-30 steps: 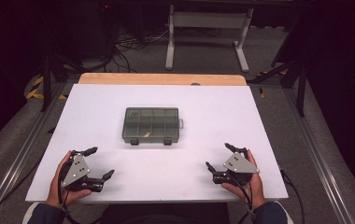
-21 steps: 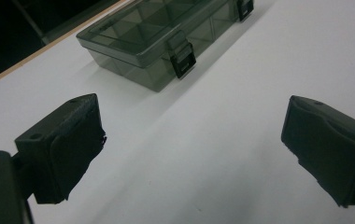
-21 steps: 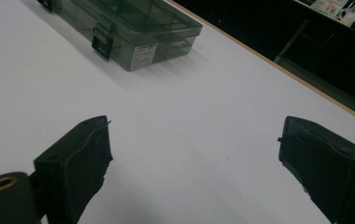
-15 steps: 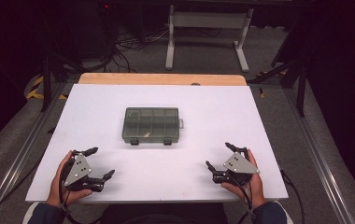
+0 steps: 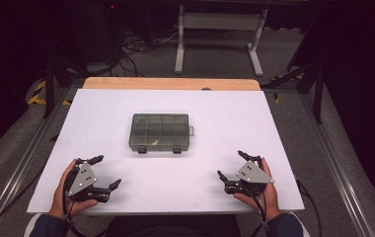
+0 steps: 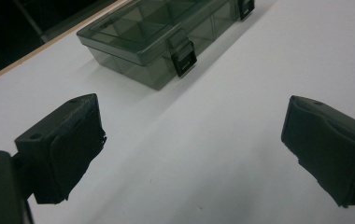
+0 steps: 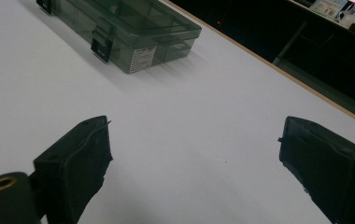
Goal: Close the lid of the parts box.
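Looking down from the high view, we see a smoky-grey compartment box [image 5: 161, 133] lying closed near the middle of the white worktop [image 5: 225, 118], its two black latches facing the person. We hold the left claw [image 5: 101, 172] at the near left corner of the worktop and the right claw [image 5: 232, 166] at the near right corner, each resting in a hand and well apart from the box. Both claws stand with their jaws spread wide and nothing between them. From the left gripper view the box [image 6: 157, 32] lies ahead and slightly left, one latch [image 6: 183, 58] plainly visible. From the right gripper view it [image 7: 133, 28] lies ahead to the left, with a small label on its end wall.
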